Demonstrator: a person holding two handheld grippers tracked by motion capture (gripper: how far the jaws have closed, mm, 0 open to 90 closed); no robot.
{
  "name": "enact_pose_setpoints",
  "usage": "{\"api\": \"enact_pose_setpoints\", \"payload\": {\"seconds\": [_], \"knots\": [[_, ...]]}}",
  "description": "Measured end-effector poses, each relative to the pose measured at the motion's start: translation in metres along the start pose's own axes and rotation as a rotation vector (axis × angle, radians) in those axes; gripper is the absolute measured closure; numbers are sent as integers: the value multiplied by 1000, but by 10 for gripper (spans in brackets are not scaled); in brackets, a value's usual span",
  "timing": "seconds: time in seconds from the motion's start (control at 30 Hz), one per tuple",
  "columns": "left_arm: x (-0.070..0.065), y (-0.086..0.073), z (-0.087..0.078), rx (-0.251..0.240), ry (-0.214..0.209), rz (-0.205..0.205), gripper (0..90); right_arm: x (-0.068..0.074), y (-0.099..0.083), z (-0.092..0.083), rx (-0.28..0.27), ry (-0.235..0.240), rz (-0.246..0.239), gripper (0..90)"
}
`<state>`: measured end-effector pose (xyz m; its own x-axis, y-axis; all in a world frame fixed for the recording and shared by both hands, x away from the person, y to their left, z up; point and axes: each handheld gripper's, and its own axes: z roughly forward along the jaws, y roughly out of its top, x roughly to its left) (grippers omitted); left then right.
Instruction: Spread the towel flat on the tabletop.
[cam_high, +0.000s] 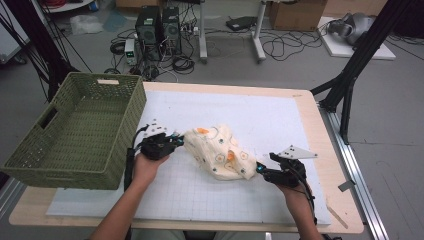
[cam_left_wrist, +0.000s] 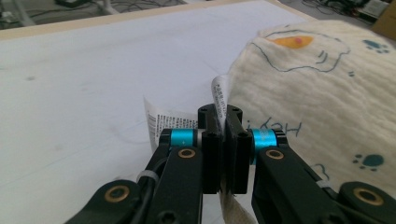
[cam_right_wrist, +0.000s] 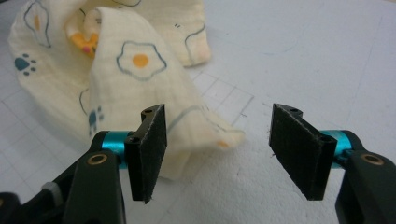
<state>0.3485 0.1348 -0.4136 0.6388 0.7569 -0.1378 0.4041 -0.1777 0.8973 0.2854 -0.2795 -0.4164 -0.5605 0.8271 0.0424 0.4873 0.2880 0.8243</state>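
on the white gridded mat (cam_high: 280, 120) of a wood-edged table (cam_high: 307, 107), a cream printed cloth (cam_high: 220, 150) is bunched mid-table. left gripper (cam_high: 176, 142) is clamped on its edge and label; right gripper (cam_high: 260, 169) is held open beside it. green basket (cam_high: 75, 130) at left, cables on grey floor (cam_high: 390, 110).

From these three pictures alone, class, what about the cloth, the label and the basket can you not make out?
- Care label: left gripper view, print too small to read.
- Cloth: high view, crumpled, so its full shape and underside are hidden by its own folds.
- Cloth edge in the left gripper: left gripper view, covered by the shut jaws.
- Basket: high view, near wall hides the floor inside just behind it.
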Motion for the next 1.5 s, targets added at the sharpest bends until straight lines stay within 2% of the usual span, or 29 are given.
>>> {"api": "enact_pose_setpoints", "payload": {"seconds": [0.03, 0.07, 0.1, 0.13, 0.2, 0.3, 0.33, 0.4, 0.43, 0.5, 0.6, 0.67, 0.73, 0.77, 0.8, 0.93, 1.0, 1.13, 1.23, 1.33, 1.43, 1.5], "knots": [[0, 0, 0, 0, 0, 0, 864, 0, 1, 1, -5, 3, -3, 368], [7, -3, -11, -7, 29, -10, 864, 0, 2, 2, -8, -2, -2, 368], [7, -3, -11, -7, 29, -10, 864, 1, 4, 3, -10, 2, 8, 369], [14, -6, -21, -17, 51, -23, 863, 1, 6, 4, -12, 6, 19, 373], [18, -9, -29, -20, 70, -28, 863, 0, 12, 9, -18, -10, 30, 388], [21, -11, -33, -24, 75, -34, 863, 2, 22, 22, -23, -1, 49, 422], [21, -13, -34, -17, 82, -24, 863, 5, 25, 28, -17, 7, 51, 435], [20, -14, -33, -15, 84, -23, 863, 7, 29, 35, -9, 11, 42, 441], [19, -14, -33, -14, 84, -23, 863, 14, 35, 48, 8, 20, 29, 444], [21, -17, -33, -10, 88, -26, 863, 20, 42, 61, 14, 51, 20, 428], [21, -18, -32, -11, 90, -34, 863, 31, 47, 80, 63, 83, -23, 409], [21, -19, -31, -11, 85, -37, 862, 38, 45, 93, 129, 81, -58, 410], [20, -19, -31, -12, 84, -39, 862, 41, 40, 105, 195, 79, -95, 431], [20, -19, -31, -10, 83, -41, 862, 42, 39, 107, 196, 83, -93, 465], [21, -19, -31, -12, 84, -41, 862, 42, 39, 107, 192, 95, -88, 529], [22, -19, -31, -17, 82, -50, 860, 46, 40, 105, 197, 156, -137, 828], [22, -19, -31, -18, 83, -52, 860, 50, 40, 103, 207, 163, -158, 852], [22, -20, -31, -17, 87, -52, 860, 52, 36, 95, 231, 216, -140, 856], [23, -20, -30, -17, 86, -56, 858, 54, 33, 88, 242, 240, -163, 856], [23, -20, -29, -19, 87, -58, 856, 59, 23, 69, 262, 292, -183, 855], [23, -20, -29, -15, 91, -59, 856, 59, 16, 59, 266, 308, -176, 856], [24, -20, -29, -11, 94, -59, 855, 61, 5, 46, 264, 333, -168, 856]]}}
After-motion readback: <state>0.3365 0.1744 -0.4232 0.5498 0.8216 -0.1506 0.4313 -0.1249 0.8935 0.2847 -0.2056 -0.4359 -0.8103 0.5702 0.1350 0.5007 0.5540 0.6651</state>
